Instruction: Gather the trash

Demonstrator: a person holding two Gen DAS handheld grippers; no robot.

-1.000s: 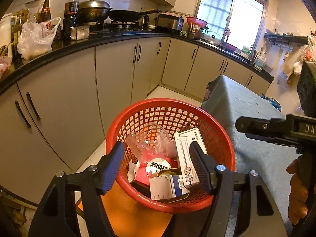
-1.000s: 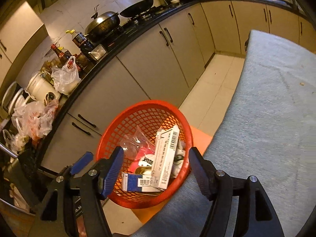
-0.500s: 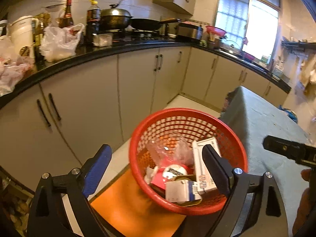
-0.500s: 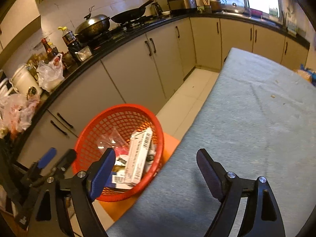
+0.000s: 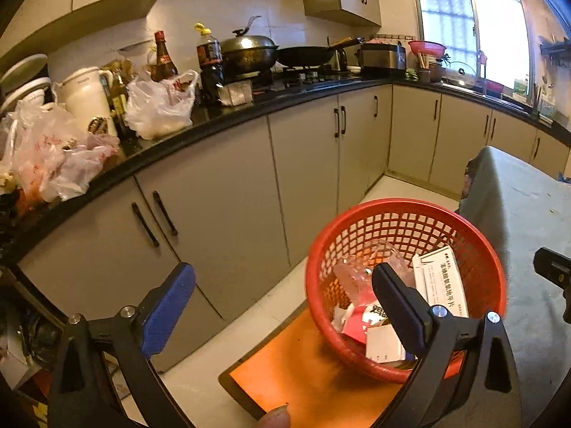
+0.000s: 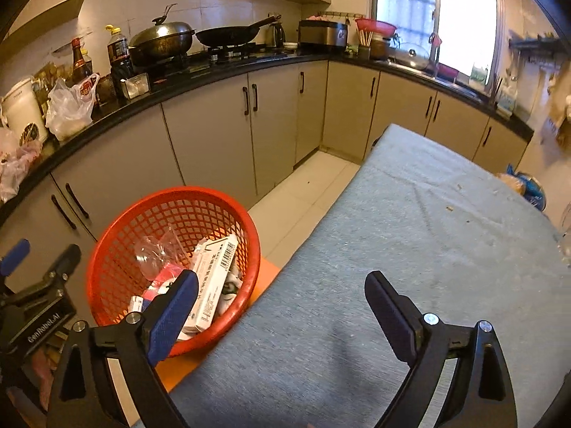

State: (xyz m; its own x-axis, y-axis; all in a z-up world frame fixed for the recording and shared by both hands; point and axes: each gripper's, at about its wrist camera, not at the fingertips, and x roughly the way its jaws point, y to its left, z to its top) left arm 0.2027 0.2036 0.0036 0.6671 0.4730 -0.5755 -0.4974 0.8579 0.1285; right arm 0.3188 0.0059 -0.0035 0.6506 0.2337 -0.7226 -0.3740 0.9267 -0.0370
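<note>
Left gripper [image 5: 283, 296] gaping wide, gripping nothing, hovering left of red basket [image 5: 489, 267]; trash boxes [image 6: 214, 278] lying inside basket, ahead-right. Right gripper [image 6: 282, 305] likewise spread and unladen, hanging over grey-clothed counter [image 6: 428, 235], basket sitting ahead-left.

Basket [image 6: 107, 249] on stool [image 5: 321, 388], left of table [image 6: 428, 249].

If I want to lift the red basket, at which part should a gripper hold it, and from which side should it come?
Grip the red basket at its rim, coming from above, one finger inside and one outside. The rim is a thick solid band, while the wall below is open mesh that flares outward. The near side beside the table looks closest to the open right gripper.
</note>
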